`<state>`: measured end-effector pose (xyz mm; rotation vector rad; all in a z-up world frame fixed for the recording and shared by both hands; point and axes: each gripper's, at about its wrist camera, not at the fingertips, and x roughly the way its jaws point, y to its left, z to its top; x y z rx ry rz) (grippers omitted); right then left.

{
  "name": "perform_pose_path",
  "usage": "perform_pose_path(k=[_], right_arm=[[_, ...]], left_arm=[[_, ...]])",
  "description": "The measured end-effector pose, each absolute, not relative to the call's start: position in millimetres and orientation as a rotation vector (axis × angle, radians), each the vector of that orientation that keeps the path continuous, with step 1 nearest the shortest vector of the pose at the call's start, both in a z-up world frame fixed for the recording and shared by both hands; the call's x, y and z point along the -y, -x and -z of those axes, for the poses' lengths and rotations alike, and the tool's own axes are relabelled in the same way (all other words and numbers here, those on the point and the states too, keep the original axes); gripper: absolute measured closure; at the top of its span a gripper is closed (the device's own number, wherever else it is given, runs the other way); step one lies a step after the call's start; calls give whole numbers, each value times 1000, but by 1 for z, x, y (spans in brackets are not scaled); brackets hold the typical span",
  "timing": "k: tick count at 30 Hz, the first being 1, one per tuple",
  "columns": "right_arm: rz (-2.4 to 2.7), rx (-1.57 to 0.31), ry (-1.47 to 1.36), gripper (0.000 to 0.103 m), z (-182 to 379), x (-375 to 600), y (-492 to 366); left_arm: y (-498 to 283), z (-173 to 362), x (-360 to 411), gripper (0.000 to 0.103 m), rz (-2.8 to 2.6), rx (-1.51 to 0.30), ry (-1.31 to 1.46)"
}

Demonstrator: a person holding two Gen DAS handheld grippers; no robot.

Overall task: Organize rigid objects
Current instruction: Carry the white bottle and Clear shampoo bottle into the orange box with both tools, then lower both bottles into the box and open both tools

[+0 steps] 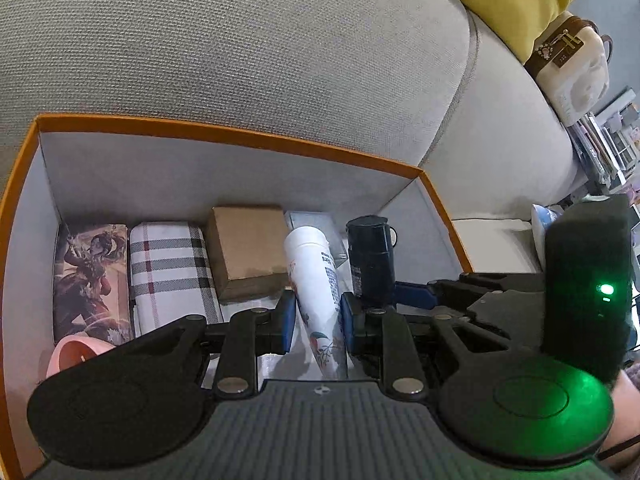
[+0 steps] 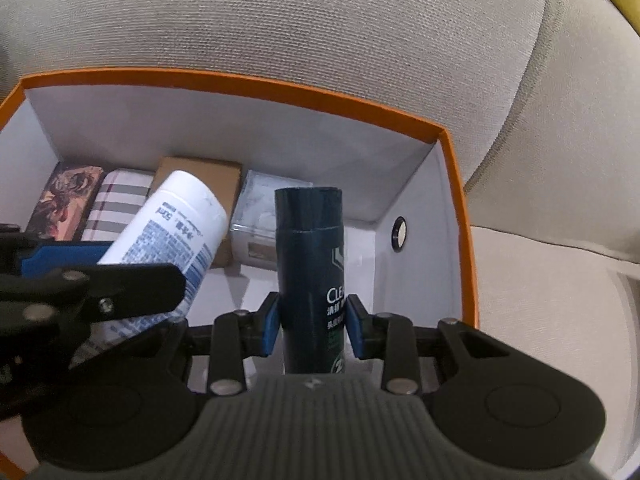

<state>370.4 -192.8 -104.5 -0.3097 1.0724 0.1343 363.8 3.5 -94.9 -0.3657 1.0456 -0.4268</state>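
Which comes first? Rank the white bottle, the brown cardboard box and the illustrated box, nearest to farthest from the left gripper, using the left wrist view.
1. white bottle: clamped in the left gripper.
2. brown cardboard box: just beyond, slightly left.
3. illustrated box: far left, against the orange box wall.

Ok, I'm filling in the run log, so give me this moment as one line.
left gripper: shut on white printed tube | right gripper: shut on dark navy bottle | both over orange-rimmed box | not yet released
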Motion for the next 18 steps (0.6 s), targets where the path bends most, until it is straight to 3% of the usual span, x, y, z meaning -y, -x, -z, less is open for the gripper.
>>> perform_pose_path(k=[7,9,10,12,18], right_arm=[[-216,-1011,472,69,98,189,-367],[-180,-957,554,49,98,187,-363],[-173,-918,581,46,95,187,-362],[-199,-916,572,54,90,192,-363],[-276,-908,475,64,76,215,-362]], left_arm=[[-365,98,-4,77,428,-1063,375],[-365,98,-4,77,433,-1066,374],[-366,98,-3,77,436,-1067,374],[-367,100,-3,77,436,-1075,379],[-374,114,-1,77,414,-1156,436]])
